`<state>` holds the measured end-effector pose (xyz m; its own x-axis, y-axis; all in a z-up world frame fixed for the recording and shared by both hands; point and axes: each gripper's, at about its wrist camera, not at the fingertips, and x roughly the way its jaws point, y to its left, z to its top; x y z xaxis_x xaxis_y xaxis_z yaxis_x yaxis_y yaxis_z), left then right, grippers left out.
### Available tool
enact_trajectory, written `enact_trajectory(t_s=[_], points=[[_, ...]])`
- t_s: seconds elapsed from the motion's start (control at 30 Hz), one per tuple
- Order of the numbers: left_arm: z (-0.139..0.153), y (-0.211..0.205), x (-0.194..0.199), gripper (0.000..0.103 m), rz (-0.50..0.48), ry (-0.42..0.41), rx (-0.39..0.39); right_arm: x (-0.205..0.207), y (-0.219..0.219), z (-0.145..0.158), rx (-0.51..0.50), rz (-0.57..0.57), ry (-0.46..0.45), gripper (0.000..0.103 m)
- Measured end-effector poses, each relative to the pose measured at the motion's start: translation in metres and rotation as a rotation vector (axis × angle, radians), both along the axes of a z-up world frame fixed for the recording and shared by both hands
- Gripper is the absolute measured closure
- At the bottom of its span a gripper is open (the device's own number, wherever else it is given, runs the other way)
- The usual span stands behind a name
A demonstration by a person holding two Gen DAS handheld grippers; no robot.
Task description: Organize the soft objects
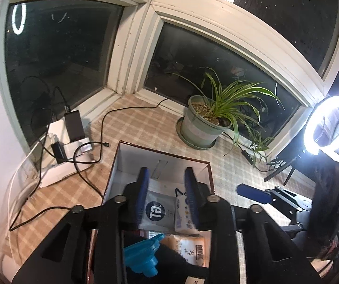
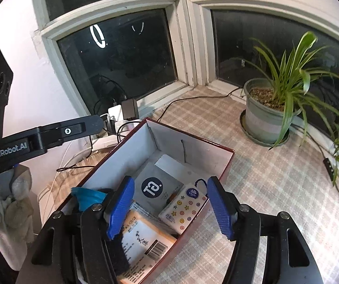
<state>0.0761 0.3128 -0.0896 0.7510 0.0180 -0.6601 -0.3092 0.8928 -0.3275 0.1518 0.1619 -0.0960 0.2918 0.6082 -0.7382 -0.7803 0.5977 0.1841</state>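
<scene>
Lying under both open tongs (image 2: 169, 209), packets in box (image 2: 188, 145)

The table (image 2: 264, 189) carries a checked cloth. An open box (image 2: 219, 165) stands near its middle. A potted plant (image 2: 264, 120) sits at the window edge. Chargers (image 1: 73, 127) and black cables (image 1: 91, 179) lie toward the wall-side corner.

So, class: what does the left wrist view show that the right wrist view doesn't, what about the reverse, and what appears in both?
Only the left wrist view: the lit ring light on its stand, and the right gripper from the side.
Only the right wrist view: a pale plush toy at the left edge.
Both: the open box, the grey pouch, the starred tissue pack, the blue funnel and the potted plant.
</scene>
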Motion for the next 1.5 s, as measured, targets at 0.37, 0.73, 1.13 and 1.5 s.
enact_trajectory(t_s=[0.37, 0.73, 1.13, 1.5], points=[[0.017, -0.017, -0.033, 0.048, 0.037, -0.027, 0.062, -0.049, -0.026, 0.043, 0.013, 0.019, -0.151, 0.031], [0.038, -0.057, -0.076, 0.036, 0.071, -0.065, 0.097, -0.079, -0.069, 0.068, 0.037, 0.010, -0.192, 0.028], [0.051, -0.121, -0.116, 0.033, 0.129, -0.083, 0.137, -0.103, -0.130, 0.084, 0.054, 0.012, -0.231, 0.026], [0.059, -0.171, -0.147, 0.026, 0.194, -0.082, 0.202, -0.119, -0.179, 0.086, 0.070, 0.004, -0.243, 0.023]])
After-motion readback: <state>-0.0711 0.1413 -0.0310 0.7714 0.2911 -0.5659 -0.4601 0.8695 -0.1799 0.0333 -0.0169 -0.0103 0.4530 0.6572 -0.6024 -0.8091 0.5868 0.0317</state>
